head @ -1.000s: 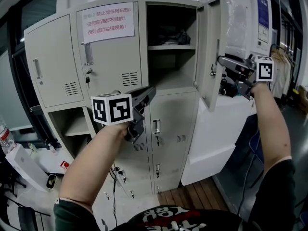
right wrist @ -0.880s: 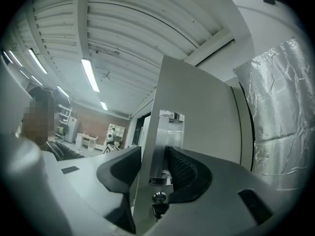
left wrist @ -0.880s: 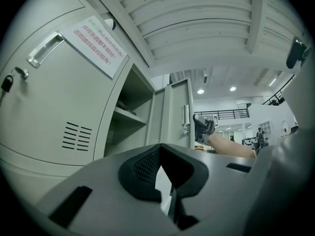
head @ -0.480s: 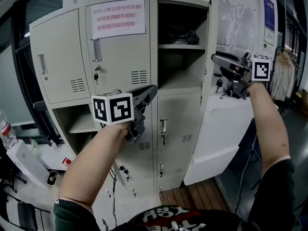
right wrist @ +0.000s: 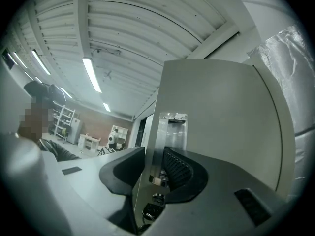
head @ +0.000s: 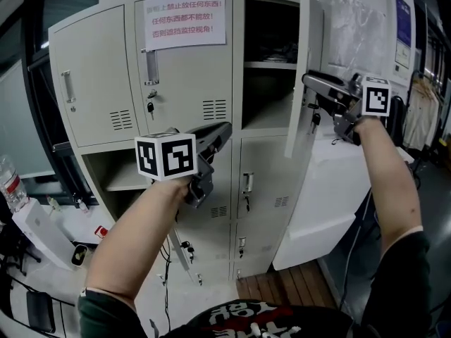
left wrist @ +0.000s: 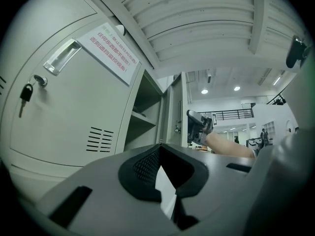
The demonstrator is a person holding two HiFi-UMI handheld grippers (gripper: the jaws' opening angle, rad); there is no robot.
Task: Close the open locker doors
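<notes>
Right gripper view has my right gripper (right wrist: 155,173) astride the free edge of the open locker door (right wrist: 216,117). Its jaws have just been closing and now clamp that edge, with the steel handle (right wrist: 170,136) by the right-hand pad. My left gripper (left wrist: 165,173) is drawn together on nothing. A closed door (left wrist: 64,122) lies beyond its tips to the left, and the open compartment (left wrist: 142,112) is farther ahead.
</notes>
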